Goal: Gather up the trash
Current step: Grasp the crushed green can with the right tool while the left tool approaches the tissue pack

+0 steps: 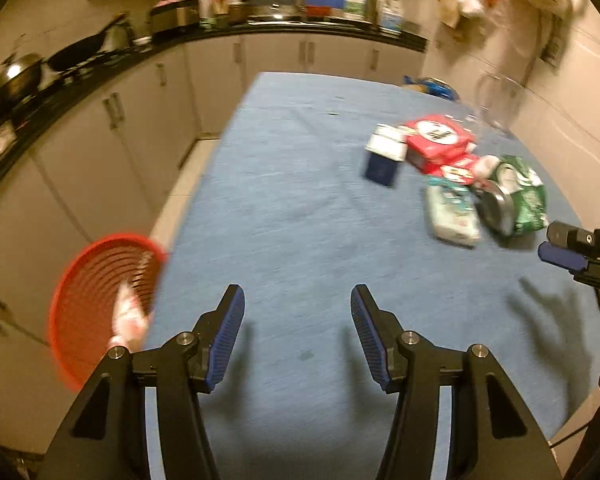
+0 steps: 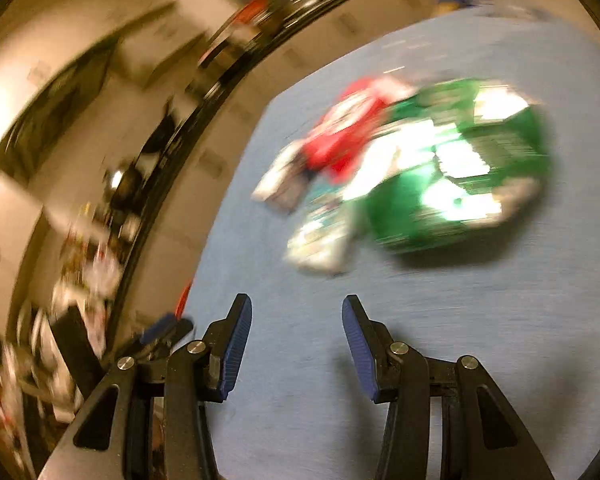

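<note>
Nearest our left wrist camera, we hold the left gripper (image 1: pixel 298 300) low over the blue-covered bench (image 1: pixel 292 216), its blue-padded fingers (image 1: pixel 232 320) spread wide with nothing between them. Our right gripper (image 2: pixel 298 312) likewise hovers above the cloth with its fingers (image 2: pixel 240 332) parted and empty; from the left view its tip (image 1: pixel 560 250) enters at the right edge, just short of the trash.

Off the bench's left edge sits a red basket (image 1: pixel 88 300), below the bench top, with a pale crumpled wrapper (image 1: pixel 126 316) inside it. Bare cloth lies between our left fingers and the litter, so there is free room ahead and to the left up to that edge.

Further on, the trash lies clustered toward the right side of the bench: a green crushed can (image 1: pixel 516 196), a white and teal packet (image 1: pixel 452 216) beside it, a red box (image 1: pixel 440 142) behind, and a dark blue and white carton (image 1: pixel 384 156) to its left. We can see a round white mark with dark print on the red box, but blur keeps us from reading it. In the right wrist view the green can (image 2: pixel 452 176) looms just ahead, heavily smeared.

Beyond the far edge runs a dark kitchen counter (image 1: pixel 220 36) with pans, apart from the bench.
</note>
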`<state>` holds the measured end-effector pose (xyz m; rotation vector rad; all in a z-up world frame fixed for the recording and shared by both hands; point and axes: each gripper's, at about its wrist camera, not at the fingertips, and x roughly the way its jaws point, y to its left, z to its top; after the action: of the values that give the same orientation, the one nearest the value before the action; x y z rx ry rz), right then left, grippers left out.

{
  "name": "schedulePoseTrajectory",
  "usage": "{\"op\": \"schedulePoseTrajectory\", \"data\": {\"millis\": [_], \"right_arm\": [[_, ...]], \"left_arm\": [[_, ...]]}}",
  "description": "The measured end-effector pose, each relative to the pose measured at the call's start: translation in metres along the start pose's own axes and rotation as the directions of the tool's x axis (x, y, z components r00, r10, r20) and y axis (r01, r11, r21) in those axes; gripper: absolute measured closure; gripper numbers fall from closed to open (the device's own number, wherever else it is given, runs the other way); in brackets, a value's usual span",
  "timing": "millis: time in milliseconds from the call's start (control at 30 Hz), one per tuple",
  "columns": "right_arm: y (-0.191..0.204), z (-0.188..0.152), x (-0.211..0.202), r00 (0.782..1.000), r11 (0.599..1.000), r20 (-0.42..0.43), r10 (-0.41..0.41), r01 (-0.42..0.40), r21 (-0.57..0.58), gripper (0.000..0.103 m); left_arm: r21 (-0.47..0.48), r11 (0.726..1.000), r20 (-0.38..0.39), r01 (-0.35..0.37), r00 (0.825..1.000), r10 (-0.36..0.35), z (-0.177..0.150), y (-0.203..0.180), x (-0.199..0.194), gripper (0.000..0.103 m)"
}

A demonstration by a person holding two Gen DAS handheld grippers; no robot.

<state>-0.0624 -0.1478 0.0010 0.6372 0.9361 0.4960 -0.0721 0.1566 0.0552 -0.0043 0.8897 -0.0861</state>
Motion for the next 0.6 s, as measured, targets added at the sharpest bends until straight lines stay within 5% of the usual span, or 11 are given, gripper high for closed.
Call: {"op": "schedulePoseTrajectory", "data": {"millis": [267, 600], "right_arm": [[-0.074, 0.023, -0.029, 0.997, 0.968, 0.083, -0.008, -0.013, 0.25, 0.049], [-0.097, 0.044, 0.004, 0.992, 0.923, 0.11, 0.069, -0.105, 0.371, 0.052]], "left_arm": [[0.068, 0.996, -0.024, 0.065, 0.998, -0.063, 0.017, -0.052, 0.023, 0.049], [0.047, 0.996, -0.043, 0.073, 0.997, -0.071, 0.025, -0.045, 0.036, 0.048]]}}
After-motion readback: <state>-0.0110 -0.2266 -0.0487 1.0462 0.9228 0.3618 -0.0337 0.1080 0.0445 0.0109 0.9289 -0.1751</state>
